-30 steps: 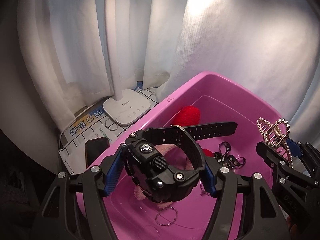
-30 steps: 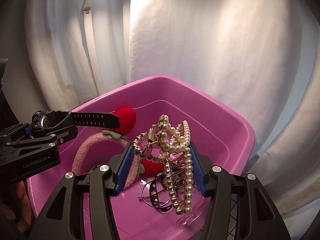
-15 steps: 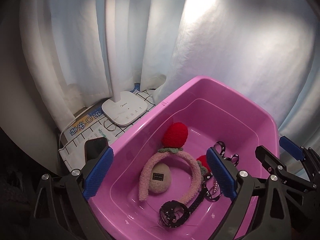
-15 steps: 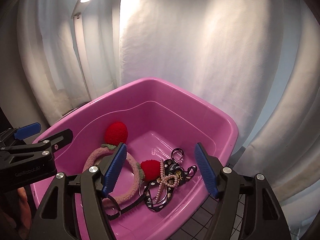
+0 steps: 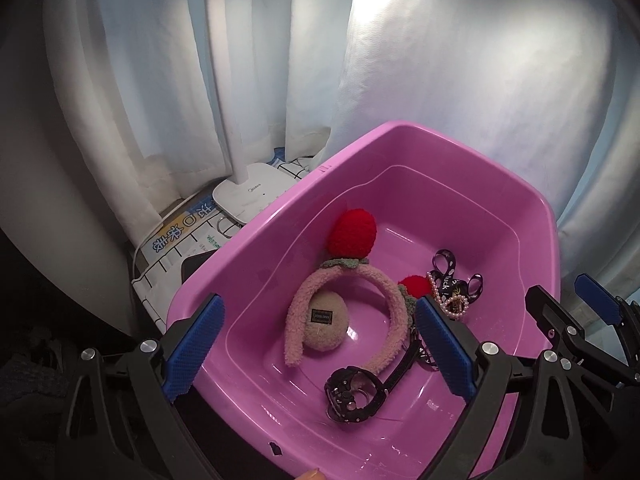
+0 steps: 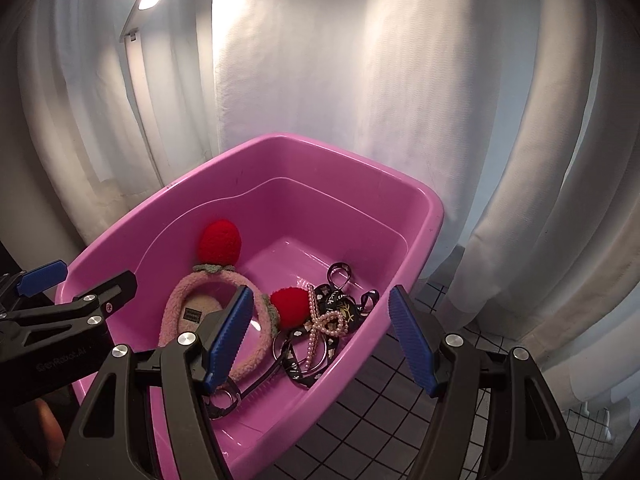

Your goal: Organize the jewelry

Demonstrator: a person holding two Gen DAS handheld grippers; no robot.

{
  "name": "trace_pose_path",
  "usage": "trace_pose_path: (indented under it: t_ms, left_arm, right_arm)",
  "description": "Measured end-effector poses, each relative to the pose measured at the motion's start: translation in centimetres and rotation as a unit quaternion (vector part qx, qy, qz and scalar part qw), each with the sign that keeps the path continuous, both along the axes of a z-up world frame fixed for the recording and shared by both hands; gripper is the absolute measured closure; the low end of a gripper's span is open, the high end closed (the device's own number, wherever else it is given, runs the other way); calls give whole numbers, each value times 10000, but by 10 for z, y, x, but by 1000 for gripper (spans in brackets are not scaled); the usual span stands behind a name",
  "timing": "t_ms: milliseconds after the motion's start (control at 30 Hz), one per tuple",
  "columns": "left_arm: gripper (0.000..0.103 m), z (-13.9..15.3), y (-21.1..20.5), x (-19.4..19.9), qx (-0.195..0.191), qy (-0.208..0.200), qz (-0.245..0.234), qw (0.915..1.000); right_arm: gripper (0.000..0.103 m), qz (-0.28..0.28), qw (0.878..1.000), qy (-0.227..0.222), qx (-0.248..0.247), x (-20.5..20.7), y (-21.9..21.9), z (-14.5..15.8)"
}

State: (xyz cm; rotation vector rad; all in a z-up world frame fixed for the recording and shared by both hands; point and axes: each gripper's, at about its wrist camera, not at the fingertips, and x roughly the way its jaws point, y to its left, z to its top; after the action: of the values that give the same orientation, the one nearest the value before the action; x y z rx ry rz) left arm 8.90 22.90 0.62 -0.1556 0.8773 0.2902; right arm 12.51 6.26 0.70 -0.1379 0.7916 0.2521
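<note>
Left gripper (image 5: 320,350) jaws spread wide, empty, above pink tub (image 5: 404,132). In tub: black watch (image 5: 354,394) lying near front wall; fuzzy pink headband (image 5: 344,280) with red pompom (image 5: 352,232); beige pad (image 5: 324,326) inside its arc; pearl clip (image 5: 450,300) on black ribbon (image 5: 448,276) at right. Right gripper (image 5: 568,310) at right edge, jaws apart. White lamp base (image 5: 250,194) behind tub.

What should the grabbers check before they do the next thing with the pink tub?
1. Left gripper open with nothing in it: ok.
2. Right gripper open with nothing in it: ok.
3. Black watch lying on the floor of the pink tub: ok.
4. Pearl clip inside the tub, on the black ribbon: ok.
5. Fuzzy headband inside the tub: ok.
6. More jewelry waiting outside the tub: cannot tell.
</note>
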Motion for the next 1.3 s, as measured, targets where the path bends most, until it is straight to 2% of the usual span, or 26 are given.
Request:
trace_pose_path:
  t_ms: [467, 1300]
  left_arm:
    - [7, 4, -22, -19, 106, -102, -100, 9998]
    - [7, -1, -30, -21, 82, 75, -61, 9999]
  right_arm:
    - [36, -524, 9985, 138, -1, -32, -30, -2]
    - [36, -643, 9979, 121, -32, -43, -47, 0]
